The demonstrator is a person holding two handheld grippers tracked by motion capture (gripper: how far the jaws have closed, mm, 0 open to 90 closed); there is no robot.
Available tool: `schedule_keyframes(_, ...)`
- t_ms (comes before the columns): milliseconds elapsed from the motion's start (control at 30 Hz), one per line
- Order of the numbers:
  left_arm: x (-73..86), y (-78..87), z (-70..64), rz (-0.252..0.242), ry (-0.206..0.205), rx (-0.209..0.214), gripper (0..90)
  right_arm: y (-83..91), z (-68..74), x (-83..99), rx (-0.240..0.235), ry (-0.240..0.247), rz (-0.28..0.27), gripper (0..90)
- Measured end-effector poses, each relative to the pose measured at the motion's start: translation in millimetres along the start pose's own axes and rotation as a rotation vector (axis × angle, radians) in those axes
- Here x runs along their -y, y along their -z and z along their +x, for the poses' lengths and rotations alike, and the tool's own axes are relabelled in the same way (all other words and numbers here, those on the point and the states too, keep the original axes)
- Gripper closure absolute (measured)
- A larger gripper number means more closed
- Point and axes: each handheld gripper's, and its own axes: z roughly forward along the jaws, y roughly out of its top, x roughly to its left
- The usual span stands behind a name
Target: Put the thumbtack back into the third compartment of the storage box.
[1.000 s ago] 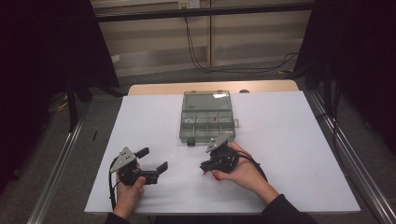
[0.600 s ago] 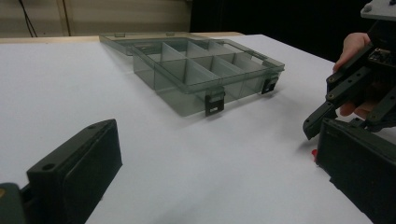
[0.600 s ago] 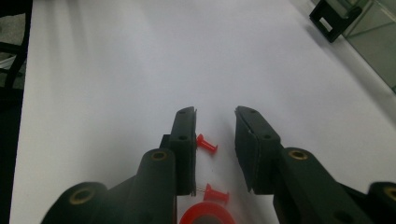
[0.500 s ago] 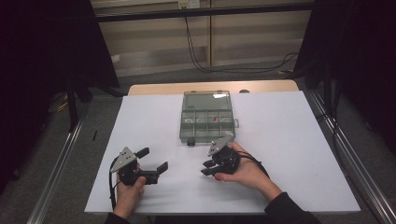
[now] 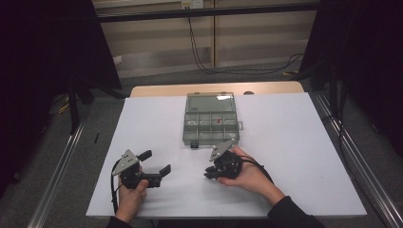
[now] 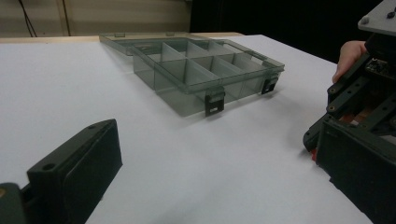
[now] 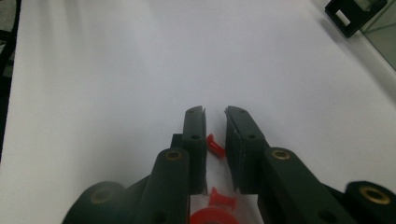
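A clear plastic compartment box lies on the white table, its lid laid open behind it. A small red piece sits in one compartment. In the right gripper view my right gripper has its jaws drawn close on a small red screw lying on the table. A second red screw lies nearer the camera. From above, the right gripper sits just in front of the box. My left gripper rests at the front left, wide open and holding nothing, with the box ahead of it.
Metal rails run along both sides of the table. The table's far wooden edge lies behind the box. Cables hang on the floor beyond. In the left gripper view, the person's other hand holds the right gripper.
The right hand and gripper have drifted slightly left and toward the front edge, away from the box. The left gripper has stayed put.
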Motion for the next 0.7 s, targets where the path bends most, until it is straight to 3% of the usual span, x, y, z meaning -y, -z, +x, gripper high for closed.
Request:
schedule_keyframes(133, 0.0, 0.0, 0.1, 0.000, 0.000, 0.000, 0.2, 0.8, -1.2, 0.9, -0.013, -0.017, -0.009, 70.2)
schedule_keyframes(333, 0.0, 0.0, -0.2, 0.002, -0.001, 0.002, 0.2, 5.0, -4.6, 1.7, -0.019, -0.025, -0.021, 71.3)
schedule_keyframes(700, -0.2, -0.5, -0.2, 0.001, -0.002, -0.003, 0.2, 3.1, -3.8, 3.4, -0.004, 0.009, 0.001, 84.5)
